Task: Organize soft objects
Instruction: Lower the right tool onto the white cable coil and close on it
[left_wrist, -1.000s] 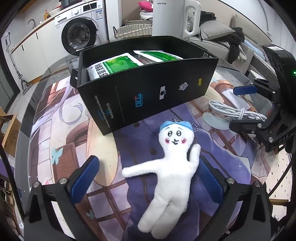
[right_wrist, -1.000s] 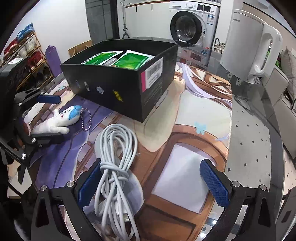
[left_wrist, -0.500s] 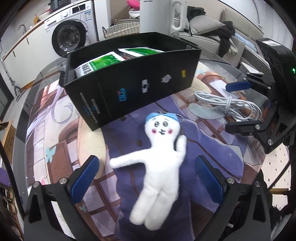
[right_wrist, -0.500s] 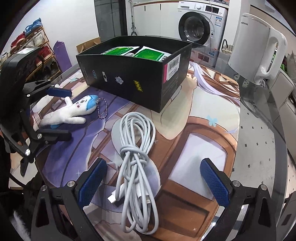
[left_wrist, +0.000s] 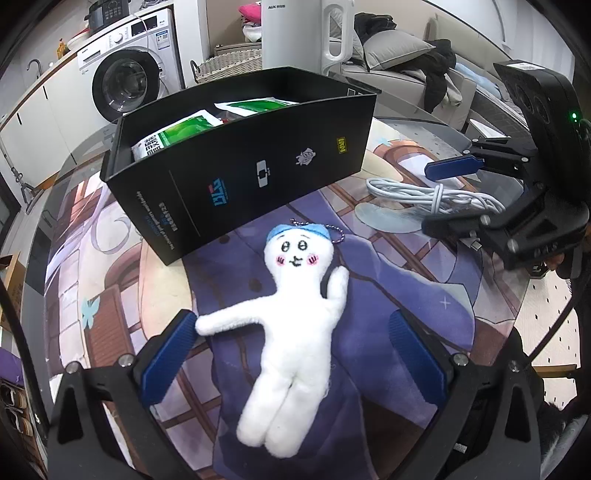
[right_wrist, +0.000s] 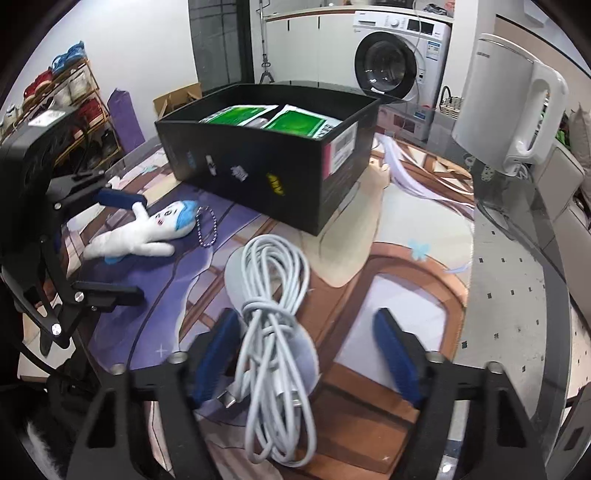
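A white plush doll (left_wrist: 295, 317) with a blue cap and bead chain lies flat on the printed mat; it also shows in the right wrist view (right_wrist: 147, 232). My left gripper (left_wrist: 291, 354) is open, its jaws either side of the doll's body, the left pad touching its outstretched arm. A bundled white cable (right_wrist: 277, 328) lies on the mat; it also shows in the left wrist view (left_wrist: 428, 194). My right gripper (right_wrist: 306, 354) is open around the cable, jaws narrowed. A black box (left_wrist: 280, 166) holding green packets (right_wrist: 291, 120) stands behind both.
A white kettle (right_wrist: 506, 107) stands at the back of the round glass table (right_wrist: 524, 295). A washing machine, a wicker basket, a sofa and a shoe rack lie beyond the table. The table edge runs close on the right.
Both grippers pulled back and then came down over their objects. The right gripper's jaws have narrowed around the cable. The left jaws have closed in slightly beside the doll.
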